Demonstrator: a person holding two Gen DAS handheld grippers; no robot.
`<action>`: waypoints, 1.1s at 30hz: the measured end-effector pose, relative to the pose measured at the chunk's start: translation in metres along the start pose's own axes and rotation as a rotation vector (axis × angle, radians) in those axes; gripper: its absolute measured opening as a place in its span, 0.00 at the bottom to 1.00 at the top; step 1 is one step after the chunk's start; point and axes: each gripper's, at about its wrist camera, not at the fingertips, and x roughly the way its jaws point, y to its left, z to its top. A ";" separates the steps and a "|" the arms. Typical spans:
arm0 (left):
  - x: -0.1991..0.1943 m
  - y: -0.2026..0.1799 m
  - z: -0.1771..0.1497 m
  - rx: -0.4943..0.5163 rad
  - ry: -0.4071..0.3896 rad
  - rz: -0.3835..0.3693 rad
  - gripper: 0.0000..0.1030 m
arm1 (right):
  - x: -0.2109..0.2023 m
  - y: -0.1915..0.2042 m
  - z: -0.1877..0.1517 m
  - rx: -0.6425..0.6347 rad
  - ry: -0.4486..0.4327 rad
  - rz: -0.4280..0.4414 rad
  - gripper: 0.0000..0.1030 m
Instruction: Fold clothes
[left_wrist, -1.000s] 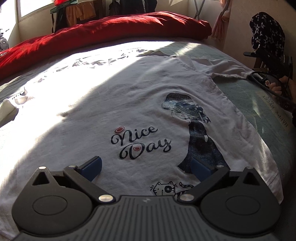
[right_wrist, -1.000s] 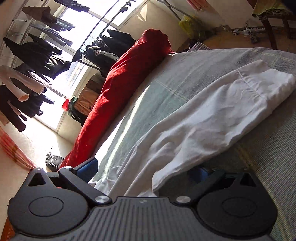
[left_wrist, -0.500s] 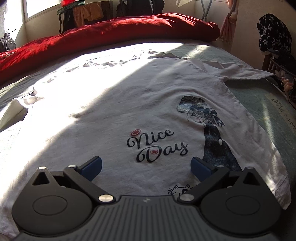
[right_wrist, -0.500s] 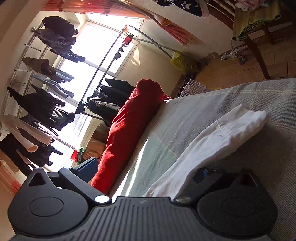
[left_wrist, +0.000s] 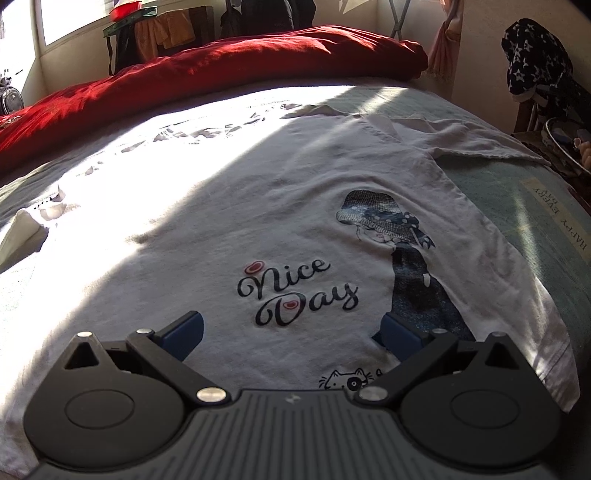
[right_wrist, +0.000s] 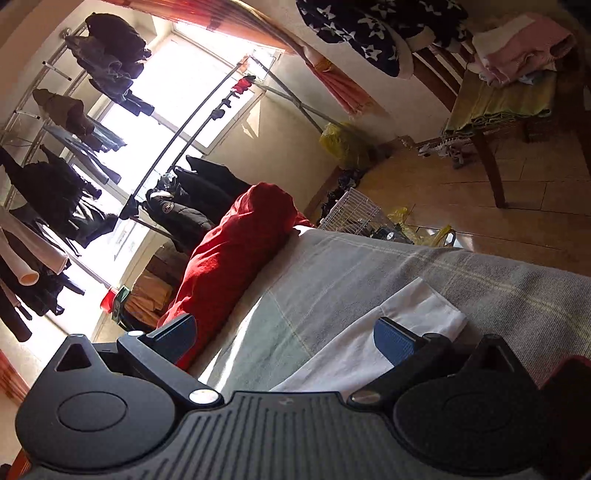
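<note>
A white T-shirt (left_wrist: 258, 192) printed with "Nice Day" and a girl in a hat lies spread flat on the bed. My left gripper (left_wrist: 291, 332) is open and empty, low over the shirt's hem near the print. In the right wrist view only the shirt's right sleeve (right_wrist: 399, 332) shows, lying on the grey-green bedspread (right_wrist: 351, 266). My right gripper (right_wrist: 288, 336) is open and empty, raised above that sleeve and tilted. The sleeve also shows in the left wrist view (left_wrist: 476, 140) at the far right.
A red duvet (left_wrist: 207, 70) is rolled along the far side of the bed and also shows in the right wrist view (right_wrist: 236, 254). A wooden chair (right_wrist: 491, 122) piled with clothes, a wire basket (right_wrist: 351, 214) and a clothes rack (right_wrist: 74, 147) stand beyond the bed's edge.
My right gripper has let the sleeve go and risen, tilting towards the room. The sleeve now lies flat on the bedspread. My left gripper has shifted slightly left over the shirt.
</note>
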 end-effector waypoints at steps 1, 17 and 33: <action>0.000 -0.001 0.001 0.005 -0.002 0.001 0.99 | 0.006 0.011 -0.005 -0.033 0.043 0.009 1.00; 0.001 0.018 0.001 -0.007 -0.018 0.034 0.99 | 0.091 0.098 -0.139 -0.859 0.415 -0.290 1.00; -0.004 0.032 0.001 -0.028 -0.044 0.049 0.99 | 0.136 0.161 -0.160 -0.886 0.521 -0.305 1.00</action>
